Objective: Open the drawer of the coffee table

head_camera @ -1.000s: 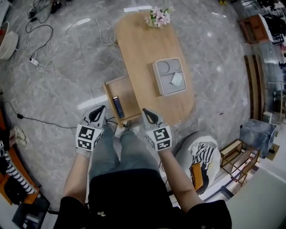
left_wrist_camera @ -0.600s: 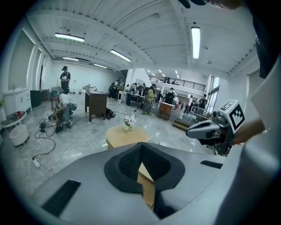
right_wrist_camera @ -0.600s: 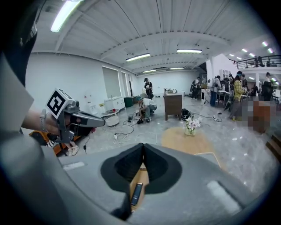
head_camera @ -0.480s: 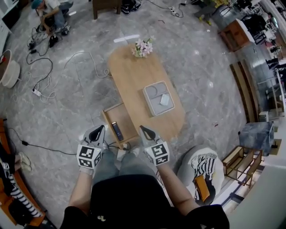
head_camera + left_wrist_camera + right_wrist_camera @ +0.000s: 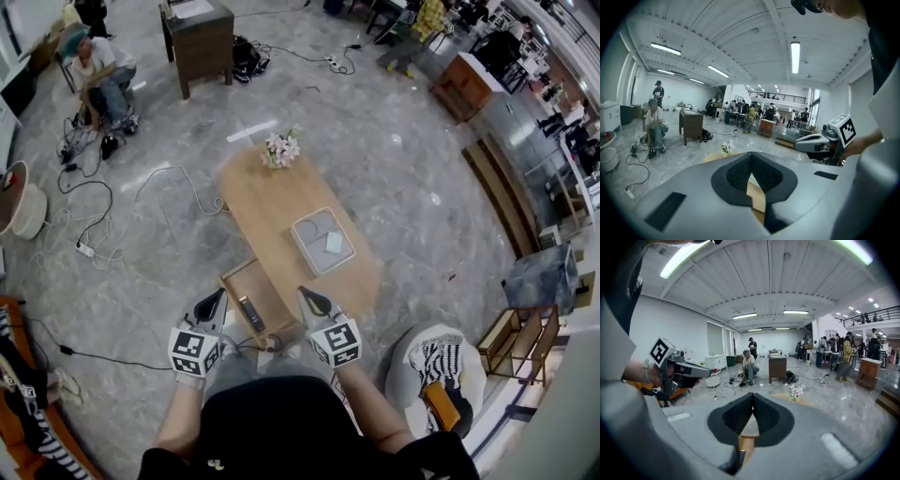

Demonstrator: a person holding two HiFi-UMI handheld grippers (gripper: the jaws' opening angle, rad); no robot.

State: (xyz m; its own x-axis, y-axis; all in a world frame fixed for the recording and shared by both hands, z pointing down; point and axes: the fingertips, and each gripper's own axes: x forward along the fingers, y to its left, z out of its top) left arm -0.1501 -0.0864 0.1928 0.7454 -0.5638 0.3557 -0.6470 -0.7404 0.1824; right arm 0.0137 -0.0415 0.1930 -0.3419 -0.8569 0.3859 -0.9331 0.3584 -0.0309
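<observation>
An oval wooden coffee table (image 5: 272, 211) stands on the marble floor, seen from high above. Its drawer (image 5: 242, 287) is pulled out at the near left side, with a dark slim object (image 5: 248, 313) lying inside. My left gripper (image 5: 212, 302) hovers well above the drawer's near end, shut and empty. My right gripper (image 5: 306, 298) hangs over the table's near edge, also shut with nothing in it. In the left gripper view the closed pads (image 5: 751, 172) frame a sliver of tabletop. The right gripper view shows its pads (image 5: 753, 414) touching, table and drawer far below.
A grey tray (image 5: 322, 241) and a flower vase (image 5: 280, 149) sit on the table. Cables (image 5: 89, 211) trail over the floor at left. A dark wooden desk (image 5: 199, 37) stands far back. A person (image 5: 97, 75) crouches far left. A round pouf (image 5: 437, 367) sits near right.
Both grippers and the head camera have risen well above the table, so the table and open drawer look smaller and more of the room shows. Jaws stayed shut.
</observation>
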